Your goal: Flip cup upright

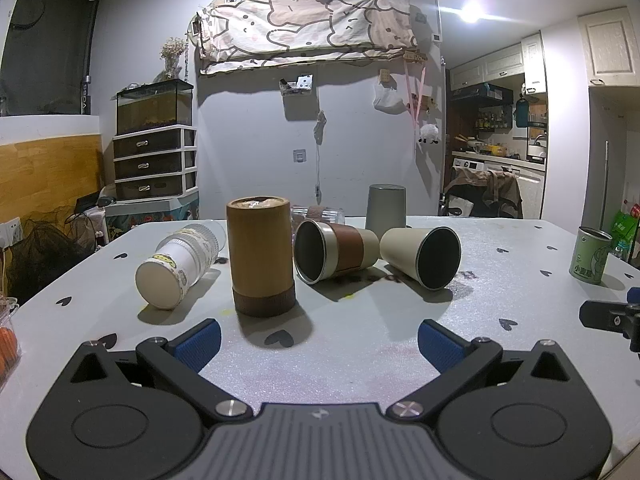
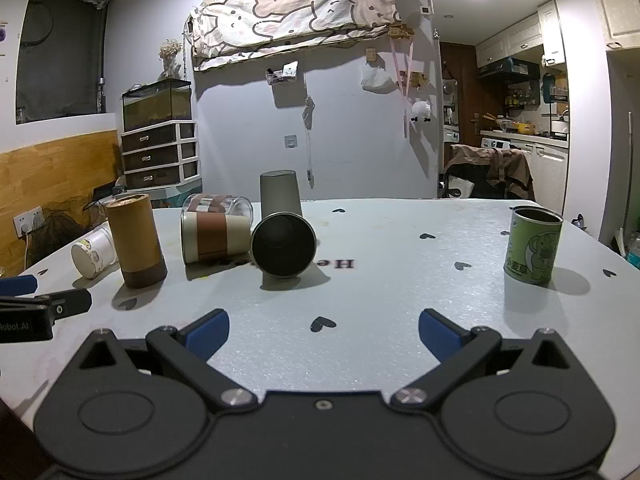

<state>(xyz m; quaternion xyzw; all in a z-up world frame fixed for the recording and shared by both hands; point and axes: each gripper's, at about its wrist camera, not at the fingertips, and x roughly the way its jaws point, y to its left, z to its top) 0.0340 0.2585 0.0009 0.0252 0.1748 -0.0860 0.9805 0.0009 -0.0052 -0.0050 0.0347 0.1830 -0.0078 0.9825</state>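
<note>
Several cups lie toppled mid-table. The cream cup lies on its side nearest the right gripper, long axis along the table, dark mouth facing that gripper. It looks rigid, light and smooth, perhaps slippery; grip across its side wall. Both the right and left gripper are wide open, empty.

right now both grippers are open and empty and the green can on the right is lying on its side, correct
Not quite. The green can stands upright, open end up, as the right wrist view shows. The rest holds: the left gripper and the right gripper are both open and empty, above the table.
</note>
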